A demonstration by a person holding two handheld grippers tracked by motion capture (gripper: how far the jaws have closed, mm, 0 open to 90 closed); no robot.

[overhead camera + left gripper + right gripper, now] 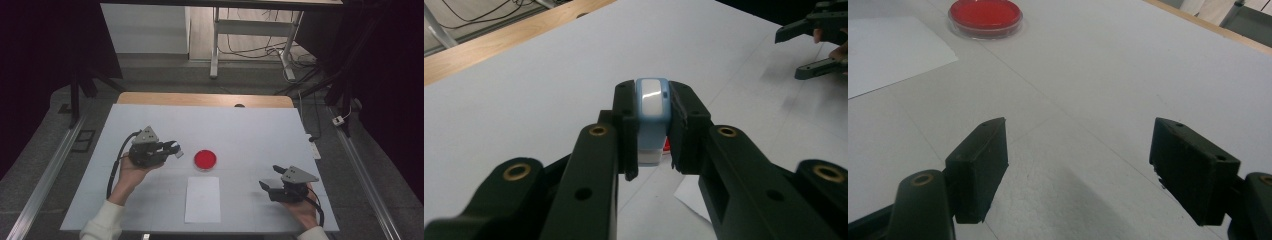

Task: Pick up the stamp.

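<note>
My left gripper (pixel 176 149) is shut on a small light-blue and white block (pixel 179 152), held just above the white table left of the red dish (pixel 205 159). In the left gripper view the block (pixel 653 102) stands clamped between the two black jaws of the left gripper (pixel 652 127), with a sliver of the red dish (pixel 667 145) behind it. My right gripper (pixel 269 177) rests at the front right, open and holding nothing. Its own view shows the right gripper (pixel 1080 160) with jaws wide apart over bare table, the red dish (pixel 985 17) far ahead at the upper left.
A white sheet of paper (pixel 202 199) lies in front of the dish, near the table's front edge; its corner appears as the paper (pixel 888 50) in the right gripper view. The table's wooden far edge (pixel 205 99) runs behind. The other gripper (pixel 819 45) is seen at the upper right.
</note>
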